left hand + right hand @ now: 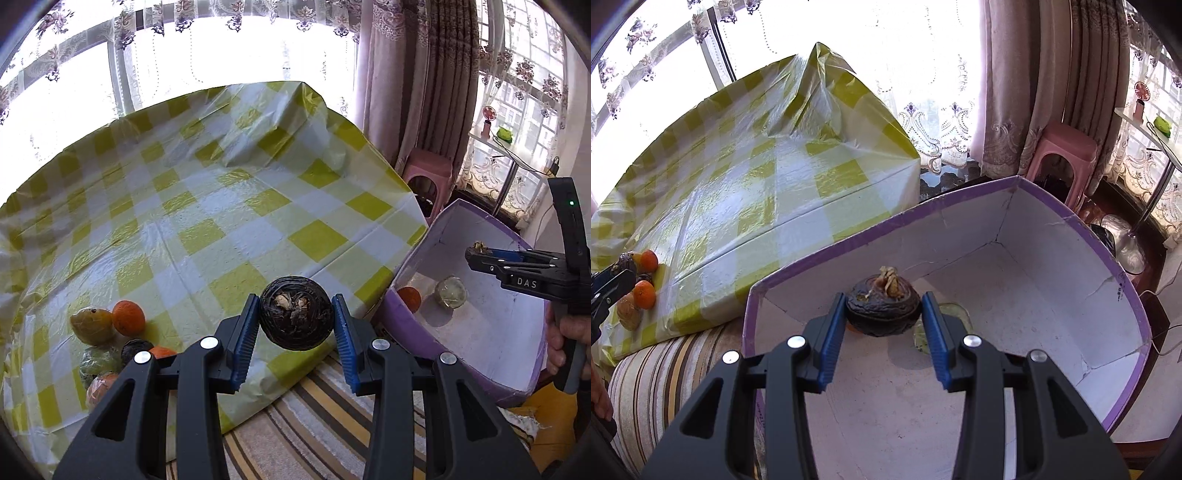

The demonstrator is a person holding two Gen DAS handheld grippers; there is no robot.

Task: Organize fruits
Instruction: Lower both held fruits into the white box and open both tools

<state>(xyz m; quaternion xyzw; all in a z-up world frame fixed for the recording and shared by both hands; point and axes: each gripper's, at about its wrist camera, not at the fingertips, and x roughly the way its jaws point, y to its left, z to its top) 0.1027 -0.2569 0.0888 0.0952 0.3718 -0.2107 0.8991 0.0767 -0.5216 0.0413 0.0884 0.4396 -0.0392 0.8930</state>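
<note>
My left gripper (pixel 295 325) is shut on a dark round fruit (pixel 295 317) and holds it above the front edge of the checked table (pixel 207 206). My right gripper (pixel 884 325) is shut on another dark fruit (pixel 882 310) with a dry stem, held inside the purple-rimmed white box (pixel 1052 288). In the left wrist view the right gripper (pixel 476 254) shows over the box (pixel 487 325), where an orange (pixel 409 298) and a pale green fruit (pixel 450 292) lie. More fruits, among them an orange (pixel 128 317) and a yellow-green one (pixel 92 326), sit in a pile at the table's left front.
A striped seat (pixel 665 373) lies below the table edge and under the box. A pink stool (pixel 1063 155), curtains and a side table with a lamp base (pixel 1126 243) stand at the right. The tablecloth bunches up at the far corner (pixel 816 74).
</note>
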